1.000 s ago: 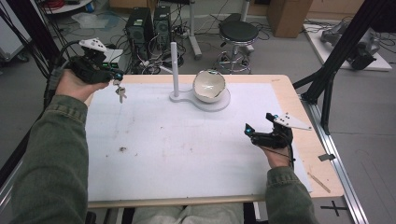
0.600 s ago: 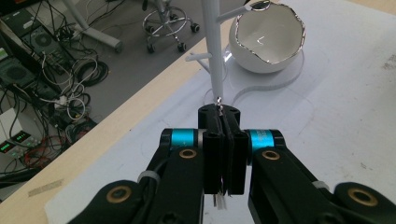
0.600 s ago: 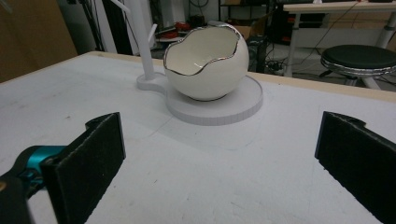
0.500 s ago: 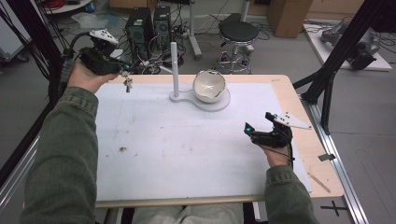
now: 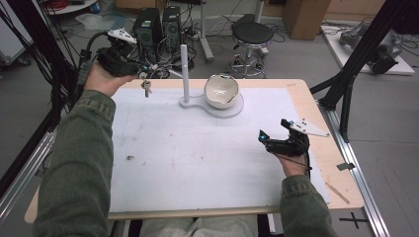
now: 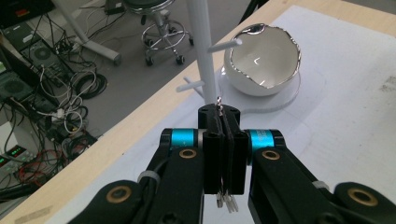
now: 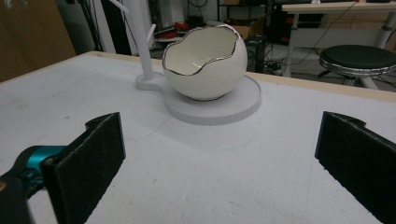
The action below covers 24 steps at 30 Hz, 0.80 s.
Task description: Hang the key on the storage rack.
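Note:
My left gripper (image 5: 140, 69) is held above the table's far left corner, shut on a small bunch of keys (image 5: 146, 88) that hangs below it. In the left gripper view the jaws are pressed together on the keys (image 6: 226, 201), and a thin ring pokes out at the tips. Just ahead stands a white peg stand (image 6: 203, 56) with short side pegs. A white egg-shaped bowl (image 5: 221, 91) with a silver rim sits on the stand's round base (image 5: 236, 108). My right gripper (image 5: 264, 138) rests open near the table's right side, facing the bowl (image 7: 205, 60), with nothing between its jaws.
A white mat (image 5: 197, 153) covers most of the wooden table (image 5: 326, 163). Behind the far edge stand computer towers (image 5: 157, 24), cables and a black stool (image 5: 253, 34). A black frame leg (image 5: 346, 84) rises at the right.
My left gripper has carried the keys up and to the right, closer to the white post. The right gripper has stayed where it was.

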{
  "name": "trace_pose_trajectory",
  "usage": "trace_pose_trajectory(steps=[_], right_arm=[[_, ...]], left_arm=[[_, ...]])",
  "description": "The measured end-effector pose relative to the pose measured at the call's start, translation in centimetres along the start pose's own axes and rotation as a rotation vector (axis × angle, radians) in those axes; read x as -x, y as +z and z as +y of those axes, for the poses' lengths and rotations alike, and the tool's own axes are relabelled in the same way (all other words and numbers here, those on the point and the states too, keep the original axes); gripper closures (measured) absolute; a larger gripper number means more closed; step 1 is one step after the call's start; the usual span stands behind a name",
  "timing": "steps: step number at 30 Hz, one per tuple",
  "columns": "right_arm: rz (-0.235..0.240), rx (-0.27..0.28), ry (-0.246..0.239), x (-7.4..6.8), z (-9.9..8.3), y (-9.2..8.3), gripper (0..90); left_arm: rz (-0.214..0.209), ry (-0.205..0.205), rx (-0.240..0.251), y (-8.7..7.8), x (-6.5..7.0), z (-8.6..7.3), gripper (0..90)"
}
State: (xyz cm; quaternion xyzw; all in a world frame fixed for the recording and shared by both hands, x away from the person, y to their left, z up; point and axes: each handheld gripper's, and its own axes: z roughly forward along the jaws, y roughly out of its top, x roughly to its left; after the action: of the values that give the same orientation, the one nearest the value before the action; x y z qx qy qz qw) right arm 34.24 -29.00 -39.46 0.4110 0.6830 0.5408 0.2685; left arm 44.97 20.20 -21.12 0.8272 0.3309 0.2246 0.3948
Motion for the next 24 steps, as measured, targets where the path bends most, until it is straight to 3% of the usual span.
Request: trace_pose_trajectory(steps=[14, 22, 24], right_arm=[[0.010, 0.023, 0.014, 0.1, 0.1, -0.5, 0.5], [0.012, 0.016, 0.020, 0.0, 0.1, -0.5, 0.5], [0.009, 0.021, 0.013, 0.1, 0.1, -0.5, 0.5]], left_arm=[[0.006, 0.022, -0.019, 2.3, 0.8, 2.3, 87.9], [-0.005, 0.041, -0.003, 4.1, 1.4, 3.6, 88.0], [0.013, 0.050, 0.003, 4.9, 1.8, 3.9, 87.9]])
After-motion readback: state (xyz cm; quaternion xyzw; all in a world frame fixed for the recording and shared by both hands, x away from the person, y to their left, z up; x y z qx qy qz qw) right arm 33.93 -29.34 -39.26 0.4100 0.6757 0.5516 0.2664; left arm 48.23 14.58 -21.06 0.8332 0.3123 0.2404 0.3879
